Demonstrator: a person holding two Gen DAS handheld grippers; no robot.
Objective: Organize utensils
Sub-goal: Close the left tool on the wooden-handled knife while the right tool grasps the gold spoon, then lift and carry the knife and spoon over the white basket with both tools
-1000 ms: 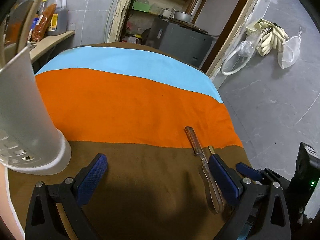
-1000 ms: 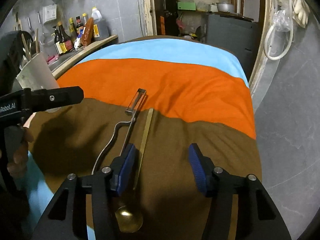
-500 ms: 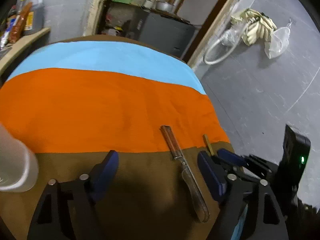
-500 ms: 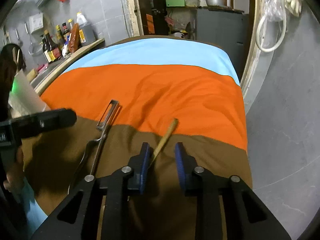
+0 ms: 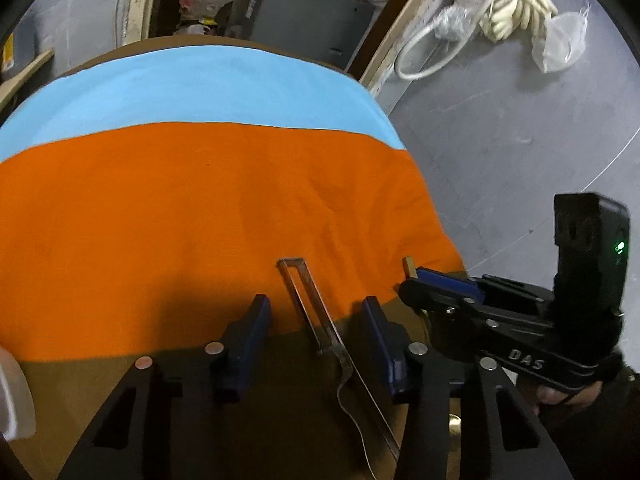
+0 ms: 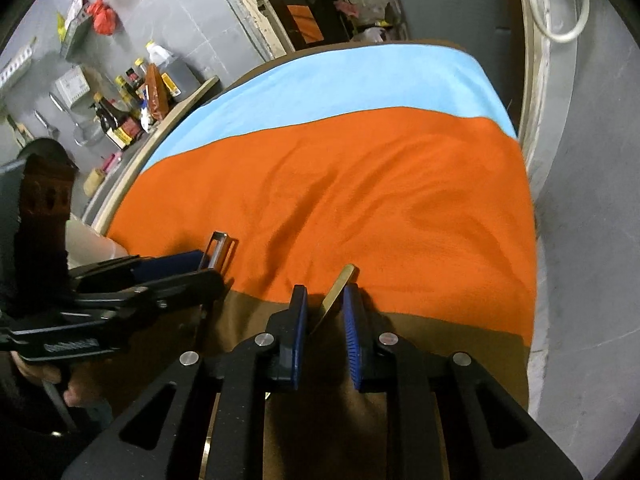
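Observation:
A steel whisk with a flat looped handle (image 5: 310, 312) lies on the striped cloth. My left gripper (image 5: 316, 320) is open, its blue pads on either side of the handle, apart from it. My right gripper (image 6: 324, 312) is shut on a gold spoon's handle (image 6: 340, 284), whose tip sticks out past the pads; the spoon's bowl (image 5: 454, 424) shows low in the left wrist view. The right gripper also shows in the left wrist view (image 5: 440, 280), just right of the left one. The whisk handle shows in the right wrist view (image 6: 218, 248). A white utensil holder (image 5: 12, 396) is at the far left edge.
The table carries a blue, orange and brown cloth (image 5: 200, 200). Its right edge drops to a grey floor (image 5: 520, 140). A counter with sauce bottles (image 6: 128, 120) runs along the left. A doorway and grey cabinet (image 5: 304, 12) stand behind the table.
My right gripper has closed on the gold spoon's handle and lifted its front end. My left gripper has moved right from the white holder and now straddles the whisk handle, its gap narrower.

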